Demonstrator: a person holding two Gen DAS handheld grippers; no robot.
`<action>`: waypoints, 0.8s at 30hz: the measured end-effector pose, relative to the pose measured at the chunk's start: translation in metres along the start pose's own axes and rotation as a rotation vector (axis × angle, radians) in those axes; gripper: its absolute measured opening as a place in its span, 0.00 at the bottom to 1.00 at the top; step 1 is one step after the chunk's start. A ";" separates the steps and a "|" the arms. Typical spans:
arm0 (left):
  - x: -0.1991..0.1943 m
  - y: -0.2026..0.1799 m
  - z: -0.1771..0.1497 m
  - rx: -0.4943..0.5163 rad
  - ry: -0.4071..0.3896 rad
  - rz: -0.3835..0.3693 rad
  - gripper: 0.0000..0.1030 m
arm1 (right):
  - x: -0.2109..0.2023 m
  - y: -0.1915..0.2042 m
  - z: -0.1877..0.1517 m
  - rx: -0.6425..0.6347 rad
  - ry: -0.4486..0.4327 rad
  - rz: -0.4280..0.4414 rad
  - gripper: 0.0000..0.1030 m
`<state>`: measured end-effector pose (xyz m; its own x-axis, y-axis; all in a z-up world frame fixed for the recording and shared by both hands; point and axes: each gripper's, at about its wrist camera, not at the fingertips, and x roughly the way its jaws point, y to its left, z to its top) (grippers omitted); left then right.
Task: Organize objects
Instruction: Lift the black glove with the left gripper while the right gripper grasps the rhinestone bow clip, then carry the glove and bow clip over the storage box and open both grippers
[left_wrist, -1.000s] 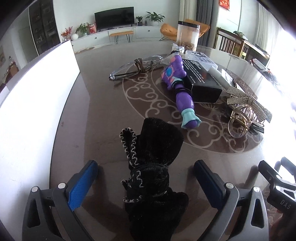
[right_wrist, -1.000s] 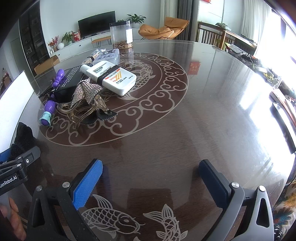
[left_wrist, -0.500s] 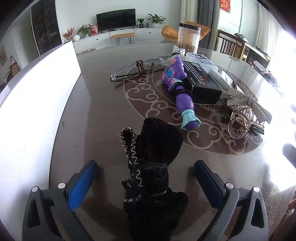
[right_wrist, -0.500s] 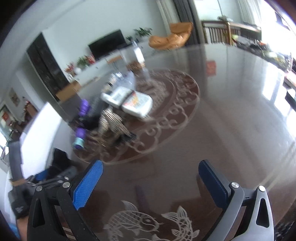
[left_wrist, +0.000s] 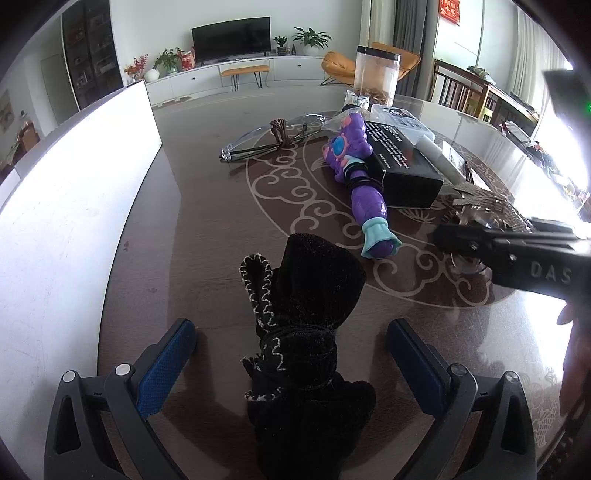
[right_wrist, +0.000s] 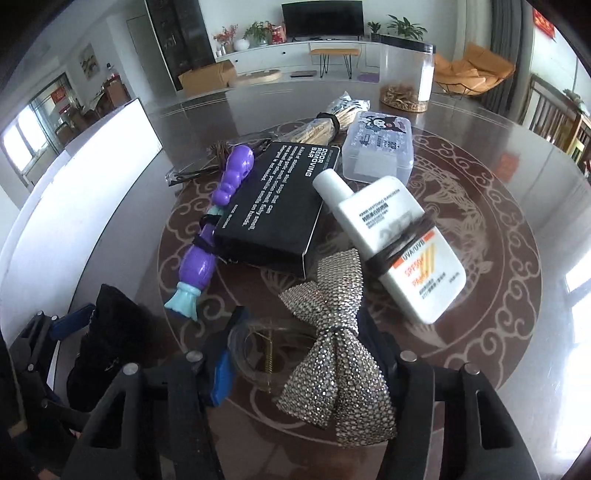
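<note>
A black plush cloth piece with white stitching (left_wrist: 310, 295) lies on the dark table (left_wrist: 207, 221), between the fingers of my left gripper (left_wrist: 291, 332). That gripper is open and its blue pads (left_wrist: 166, 362) stand clear of the cloth. My right gripper (right_wrist: 306, 343) is shut on a glittery silver bow hair clip (right_wrist: 332, 354). The bow sits between its pads, with the clip's clear ring (right_wrist: 258, 350) to the left. In the left wrist view the right gripper (left_wrist: 480, 247) reaches in from the right, over the bow (left_wrist: 487, 203).
Beyond the bow lie a purple toy (right_wrist: 207, 251), a black box (right_wrist: 277, 206), a white sunscreen bottle (right_wrist: 391, 240), a clear case (right_wrist: 376, 147), glasses (left_wrist: 266, 136) and a clear jar (left_wrist: 376, 77). A white panel (left_wrist: 74, 203) runs along the left edge.
My right gripper swung left from open table to the pile and closed on the bow hair clip; it now shows in the left wrist view. The left gripper stayed still.
</note>
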<state>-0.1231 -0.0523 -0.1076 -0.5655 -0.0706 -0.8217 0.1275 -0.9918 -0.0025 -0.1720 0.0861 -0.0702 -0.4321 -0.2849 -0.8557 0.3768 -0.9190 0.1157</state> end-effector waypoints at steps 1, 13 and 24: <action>0.000 0.000 0.000 0.002 0.001 -0.002 1.00 | -0.003 -0.001 -0.004 0.012 0.002 0.000 0.49; -0.022 0.014 -0.009 -0.006 -0.013 -0.055 0.32 | -0.054 -0.027 -0.089 0.180 0.001 0.098 0.49; -0.140 0.052 -0.006 -0.109 -0.168 -0.244 0.32 | -0.101 0.001 -0.067 0.333 -0.068 0.303 0.49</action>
<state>-0.0325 -0.0937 0.0043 -0.7155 0.1424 -0.6840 0.0528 -0.9652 -0.2562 -0.0734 0.1323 -0.0178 -0.3998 -0.5613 -0.7246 0.2154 -0.8259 0.5210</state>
